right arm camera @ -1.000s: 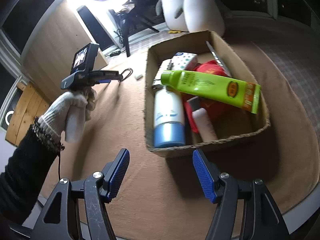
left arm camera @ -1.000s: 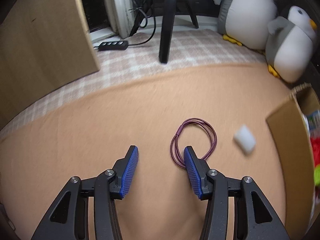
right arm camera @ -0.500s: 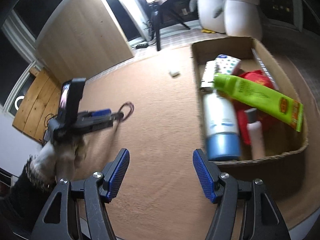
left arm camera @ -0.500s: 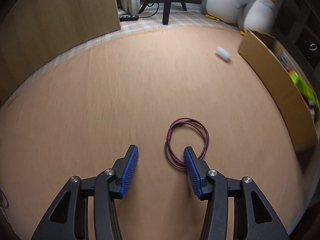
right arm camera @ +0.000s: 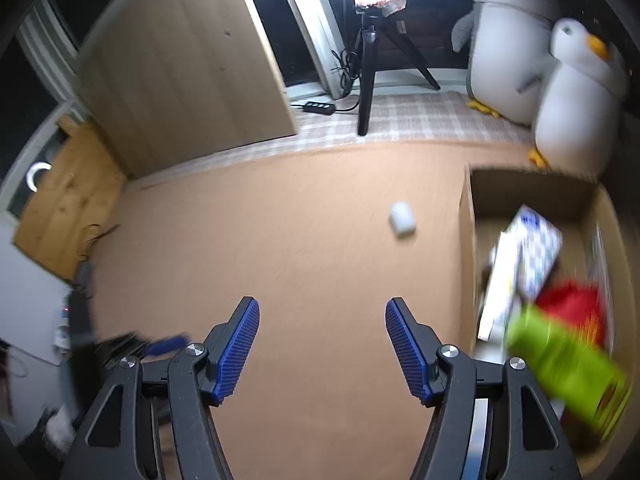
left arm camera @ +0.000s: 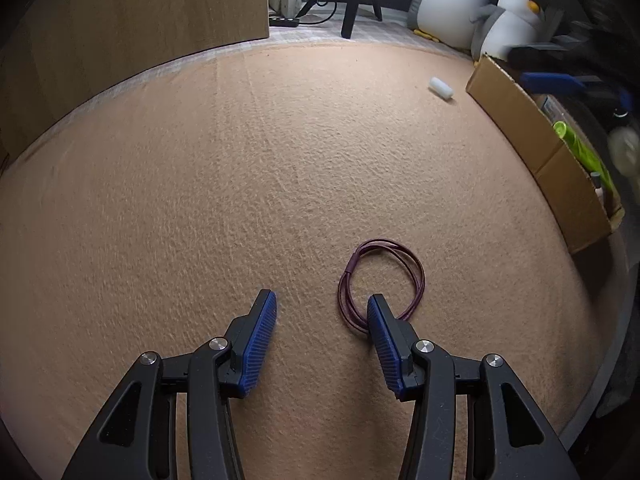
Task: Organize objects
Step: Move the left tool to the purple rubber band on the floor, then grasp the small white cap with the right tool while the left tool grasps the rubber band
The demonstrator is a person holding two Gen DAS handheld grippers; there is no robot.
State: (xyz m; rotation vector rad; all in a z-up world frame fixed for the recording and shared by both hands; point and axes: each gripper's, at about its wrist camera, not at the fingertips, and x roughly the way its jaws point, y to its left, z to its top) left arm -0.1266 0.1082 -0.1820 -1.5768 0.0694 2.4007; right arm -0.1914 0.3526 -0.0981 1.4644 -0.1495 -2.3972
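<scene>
The left gripper (left arm camera: pixel 322 312) is nearest, with its blue ribbed fingers (left arm camera: pixel 260 340) apart and nothing between them. One finger tip sits over the near edge of a thin purple cord loop (left arm camera: pixel 382 280), which lies flat on the soft tan mat (left arm camera: pixel 240 180). I cannot tell if the finger touches the loop.

The right gripper (right arm camera: pixel 322 320) also has its blue fingers (right arm camera: pixel 236 348) spread wide and holds nothing.

Farther from the loop, off to its right, stands an open brown cardboard box (left arm camera: pixel 532 136). Inside the box lie a bright green tube (right arm camera: pixel 560 360), something red (right arm camera: pixel 568 308) and a white dotted pack (right arm camera: pixel 536 240); they look blurry.

A small white roll-shaped thing (left arm camera: pixel 441 89) lies on the mat just beside the far corner of the box, well apart from the loop.

Past the box sit two grey and white penguin soft toys (right arm camera: pixel 568 92). A black tripod (right arm camera: pixel 370 68) stands beyond the mat, to the left of the penguins, next to a tall light wooden board (right arm camera: pixel 180 72).
</scene>
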